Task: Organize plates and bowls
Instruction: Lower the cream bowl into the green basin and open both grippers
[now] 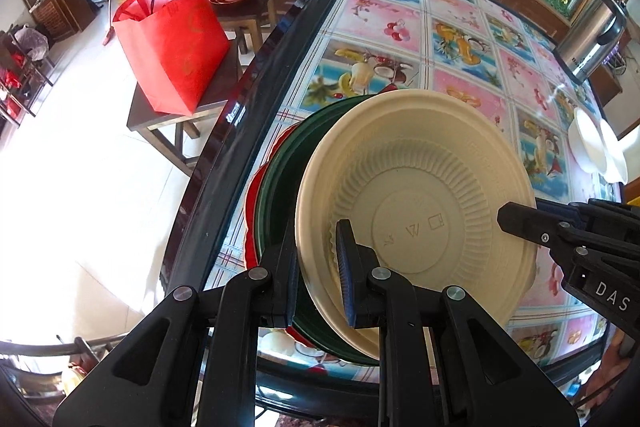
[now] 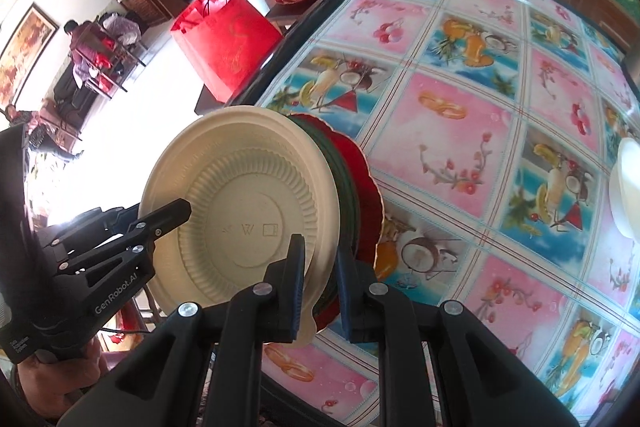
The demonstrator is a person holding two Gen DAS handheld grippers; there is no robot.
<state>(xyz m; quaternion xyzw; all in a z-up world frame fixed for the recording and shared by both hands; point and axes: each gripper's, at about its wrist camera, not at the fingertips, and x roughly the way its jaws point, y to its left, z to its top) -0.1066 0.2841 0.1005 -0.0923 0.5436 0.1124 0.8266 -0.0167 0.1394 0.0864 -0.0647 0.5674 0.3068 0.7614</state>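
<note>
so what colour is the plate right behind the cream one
Dark green plate, sandwiched before a red one; clearest in the left wrist view.

Fruit-patterned table carries white bowls and a steel flask.

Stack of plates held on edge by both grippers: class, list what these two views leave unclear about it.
- Green plates behind cream ribbed plate: count hidden, left view.
- Red scalloped plate: face covered, right view.
- Embossed marks: too small.
- Stack's lower edge: behind left gripper and right gripper.

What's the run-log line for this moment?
left gripper: shut on plate stack | right gripper: shut on plate stack | plate stack: cream, green, red, tilted above table
</note>
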